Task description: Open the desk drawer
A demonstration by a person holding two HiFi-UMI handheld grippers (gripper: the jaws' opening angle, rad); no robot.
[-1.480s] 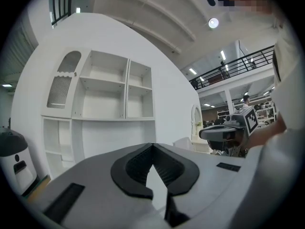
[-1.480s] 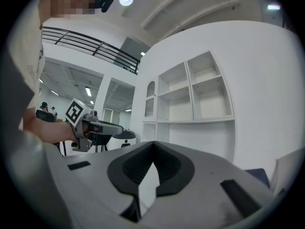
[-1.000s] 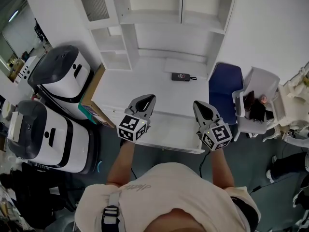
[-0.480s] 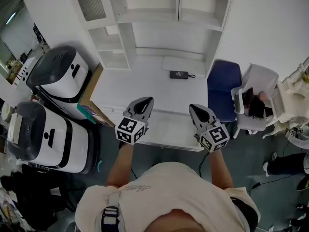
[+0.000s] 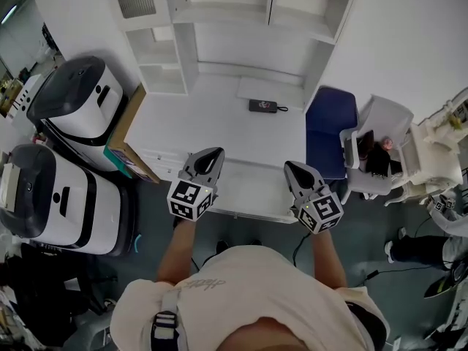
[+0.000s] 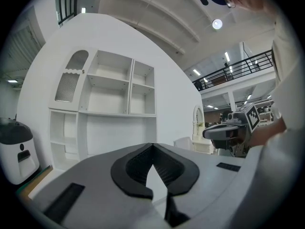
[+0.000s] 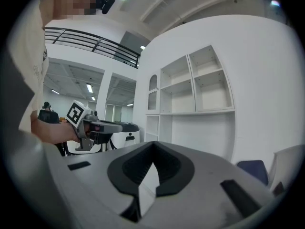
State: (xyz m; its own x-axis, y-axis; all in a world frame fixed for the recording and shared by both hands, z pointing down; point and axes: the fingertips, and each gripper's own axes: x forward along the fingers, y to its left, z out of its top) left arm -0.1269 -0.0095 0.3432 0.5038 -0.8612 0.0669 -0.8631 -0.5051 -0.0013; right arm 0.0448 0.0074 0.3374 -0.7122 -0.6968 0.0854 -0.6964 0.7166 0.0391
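A white desk (image 5: 219, 126) with a shelf hutch (image 5: 234, 42) stands ahead of me. The drawer front is under its near edge (image 5: 248, 212) and hardly shows from above. My left gripper (image 5: 211, 154) hangs over the near left part of the desktop, jaws shut on nothing. My right gripper (image 5: 292, 168) is level with it, over the near right corner, also shut and empty. In the left gripper view the closed tips (image 6: 152, 145) point at the hutch, with the right gripper (image 6: 228, 130) beside them. The right gripper view shows its closed tips (image 7: 153, 143) and the left gripper (image 7: 102, 126).
A small black device (image 5: 262, 106) lies at the back of the desktop. A blue chair (image 5: 330, 126) and a pale chair (image 5: 384, 130) stand to the right. Two white-and-black machines (image 5: 73, 97) (image 5: 44, 196) and a flat box (image 5: 126, 141) crowd the left side.
Both grippers have sunk a little and drawn back toward the desk's near edge, still shut. The head view has shifted slightly, so the desk sits higher in the picture.
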